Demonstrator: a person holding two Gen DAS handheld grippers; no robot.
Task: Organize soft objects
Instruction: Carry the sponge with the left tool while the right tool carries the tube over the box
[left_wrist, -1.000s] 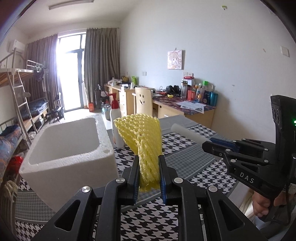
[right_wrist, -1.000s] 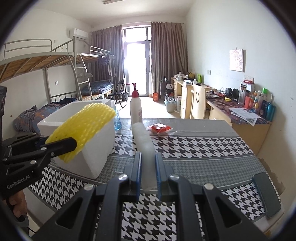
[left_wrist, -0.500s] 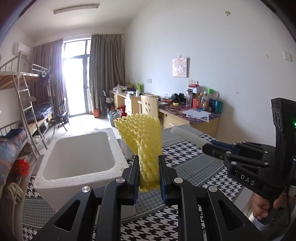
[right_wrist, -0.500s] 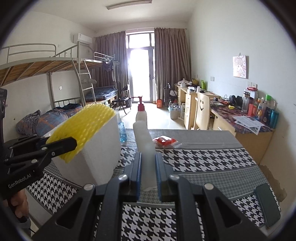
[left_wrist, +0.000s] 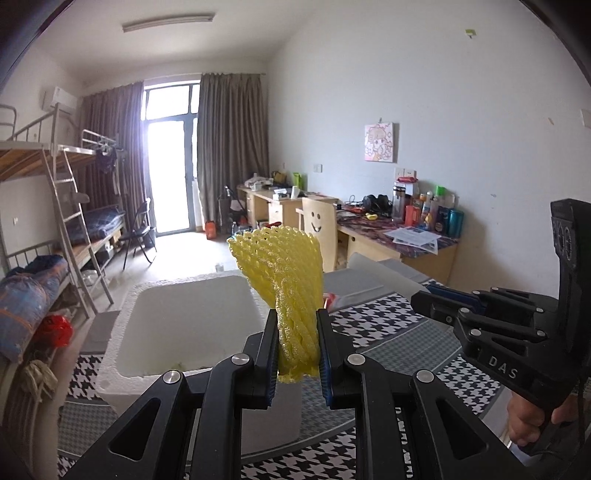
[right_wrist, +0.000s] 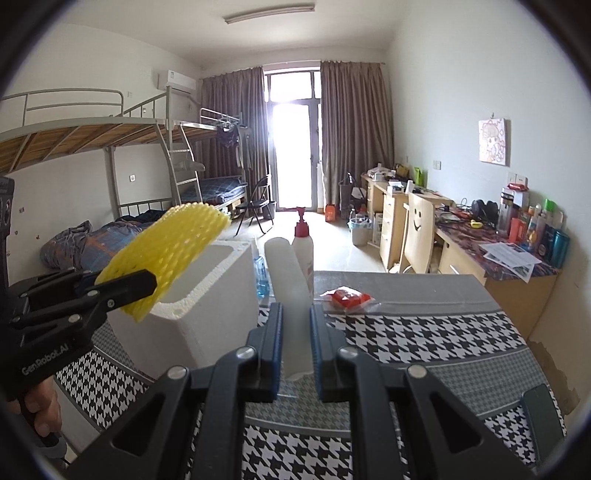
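Both hands have risen: the yellow foam net (left_wrist: 282, 280) and white foam roll (right_wrist: 290, 280) now sit higher against the foam box (left_wrist: 184, 321).

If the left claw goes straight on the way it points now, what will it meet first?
Most likely the white foam box: the left claw, shut on the yellow foam net, points slightly down over its near rim into the cavity. Depth is unclear.

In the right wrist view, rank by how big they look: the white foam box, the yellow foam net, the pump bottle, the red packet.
1. white foam box
2. yellow foam net, though nearer the camera
3. pump bottle
4. red packet
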